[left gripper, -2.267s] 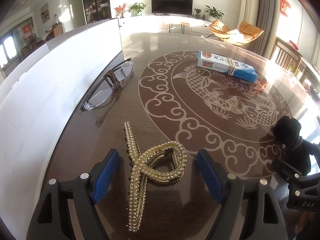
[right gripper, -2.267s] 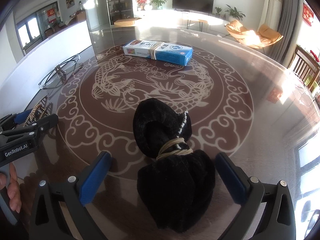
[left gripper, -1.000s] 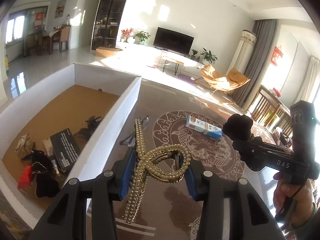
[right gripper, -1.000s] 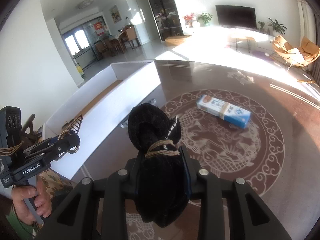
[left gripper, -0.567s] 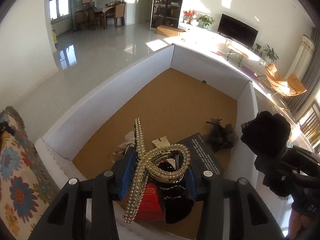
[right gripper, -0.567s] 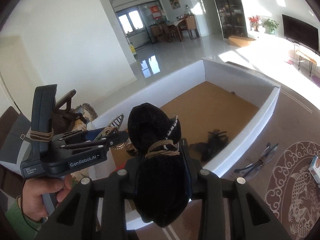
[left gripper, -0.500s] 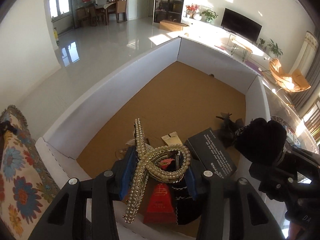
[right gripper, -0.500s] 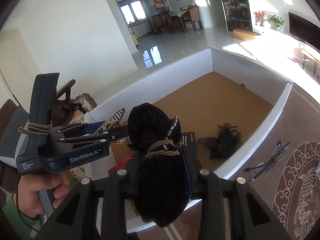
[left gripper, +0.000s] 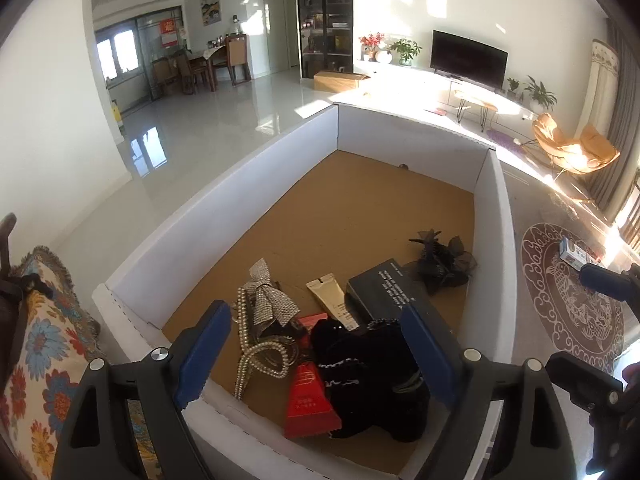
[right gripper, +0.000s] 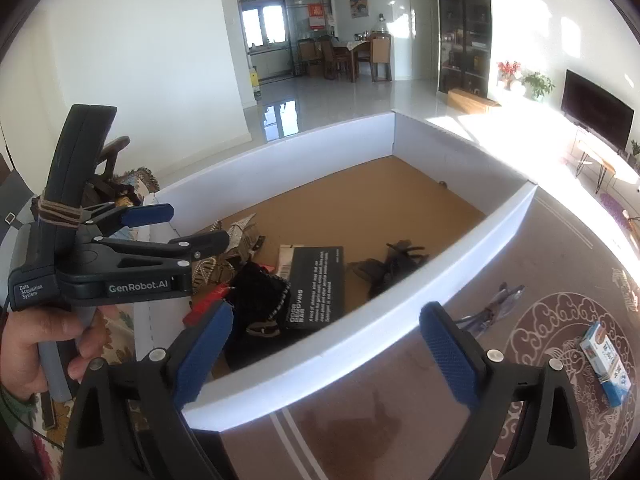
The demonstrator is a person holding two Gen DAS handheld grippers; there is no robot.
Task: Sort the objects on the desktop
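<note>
Left tool (left gripper: 316, 352) tilted down over white box (left gripper: 224, 216), jaws opening, empty; pearl clip (left gripper: 256, 344) and black pouch (left gripper: 368, 372) lie inside; right tool (right gripper: 324, 352) likewise opening, empty, above box wall; pouch partly hidden.

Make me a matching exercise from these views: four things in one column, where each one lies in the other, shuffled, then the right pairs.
Things
1. pearl hair claw
2. blue and white box
3. glasses
4. black card with white print

Places
A. on the table's round fish pattern
B. flat on the white box's brown floor, by a black bow
C. on the table just outside the white wall
D. in the white box's near corner, beside a red packet

Pairs: 1-D, 2-A, 3-C, 4-B
</note>
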